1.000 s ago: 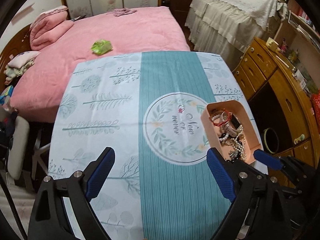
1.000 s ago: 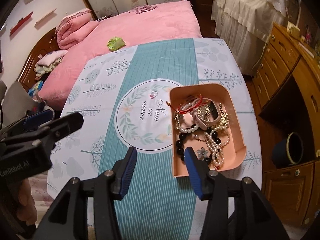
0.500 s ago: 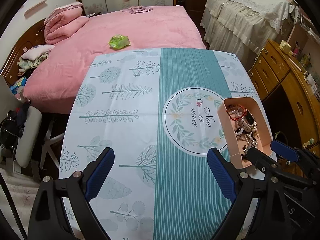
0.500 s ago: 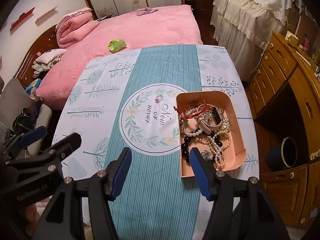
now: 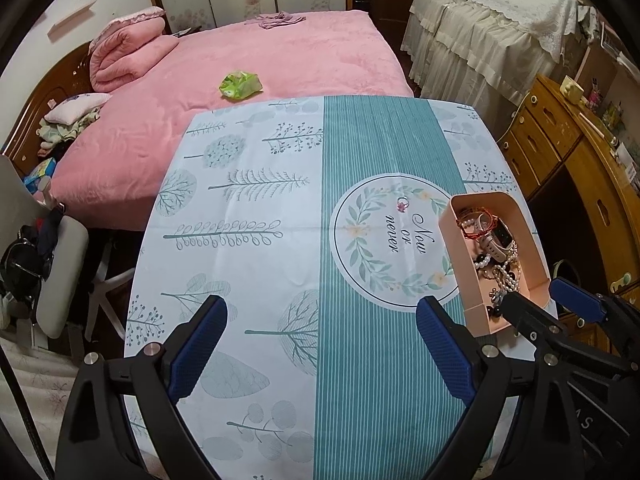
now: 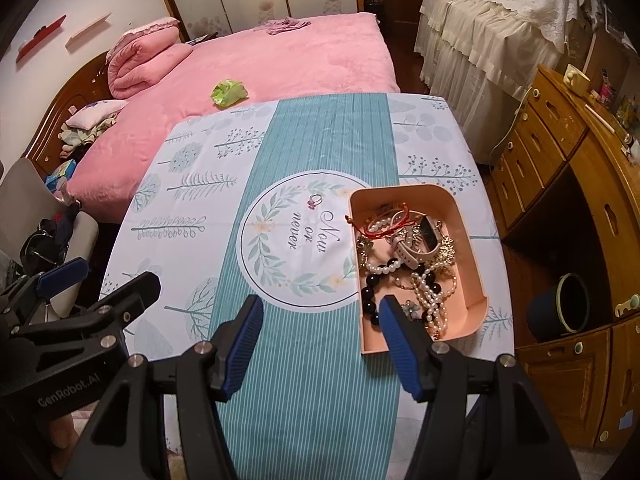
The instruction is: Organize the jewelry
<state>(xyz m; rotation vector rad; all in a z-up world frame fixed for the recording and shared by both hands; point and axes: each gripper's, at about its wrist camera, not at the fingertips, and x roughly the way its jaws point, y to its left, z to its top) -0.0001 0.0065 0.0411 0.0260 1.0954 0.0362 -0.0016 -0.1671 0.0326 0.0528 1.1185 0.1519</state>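
A peach tray [image 6: 476,248] stands at the table's right side, filled with pearl strands, black beads, a red bracelet and a pink watch [image 6: 416,246]; it also shows in the left wrist view [image 5: 532,256]. A small ring [image 6: 315,200] lies alone on the cloth left of the tray, also in the left wrist view [image 5: 403,203]. My left gripper [image 5: 320,332] is open and empty over the table's near edge. My right gripper [image 6: 320,328] is open and empty, its right finger in front of the tray's near left corner.
The table [image 5: 280,240] wears a blue and teal printed cloth. A pink bed [image 5: 260,68] with a green packet [image 5: 240,85] lies behind it. A wooden dresser [image 6: 580,200] stands at the right, a chair [image 5: 56,276] at the left.
Both grippers have pulled back and up from the table, so more of the cloth shows. The right gripper's jaws have opened a little wider. The tray and ring have not moved.
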